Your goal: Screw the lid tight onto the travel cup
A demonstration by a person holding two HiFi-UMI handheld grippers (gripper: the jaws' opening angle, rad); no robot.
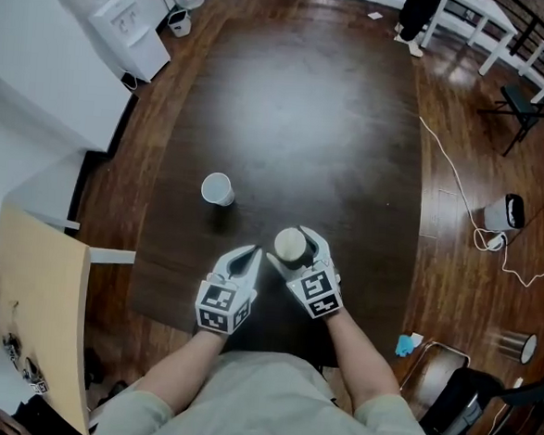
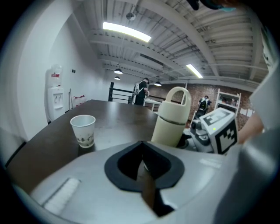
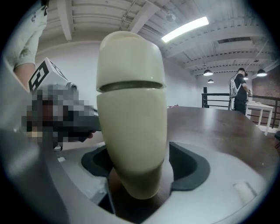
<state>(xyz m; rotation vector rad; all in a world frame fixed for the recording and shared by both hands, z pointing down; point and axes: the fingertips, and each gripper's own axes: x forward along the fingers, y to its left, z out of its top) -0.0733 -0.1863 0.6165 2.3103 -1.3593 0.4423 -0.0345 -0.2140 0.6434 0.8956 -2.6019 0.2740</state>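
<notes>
My left gripper (image 1: 249, 257) has its fingers (image 2: 120, 168) pressed together with nothing between them. It hangs low over the surface (image 1: 297, 121) close to the near edge, angled down, just to the left of the travel cup (image 1: 290, 246).

The travel cup is cream-coloured and stands upright on the surface near the middle of the near edge. Its lid (image 2: 177, 98) sits on top, and a dark seam shows all the way round where lid (image 3: 130, 57) and body meet. From the left gripper view I can see a loop handle arching over the lid. I cannot tell from any view how far the lid is screwed down.

My right gripper (image 1: 295, 253) reaches in from the near edge with its fingers (image 3: 190, 168) spread wide, one on each side of the travel cup's (image 3: 131, 127) lower body. In the right gripper view a gap of dark surface shows between the right-hand finger and the cup wall, so the fingers are around the cup and not pinching it. The cup fills most of that view.

A white paper cup (image 1: 217, 189) stands upright and open farther in from the near edge, toward the left edge, apart from the travel cup and from both grippers. It has a small printed pattern near its base (image 2: 83, 129).
</notes>
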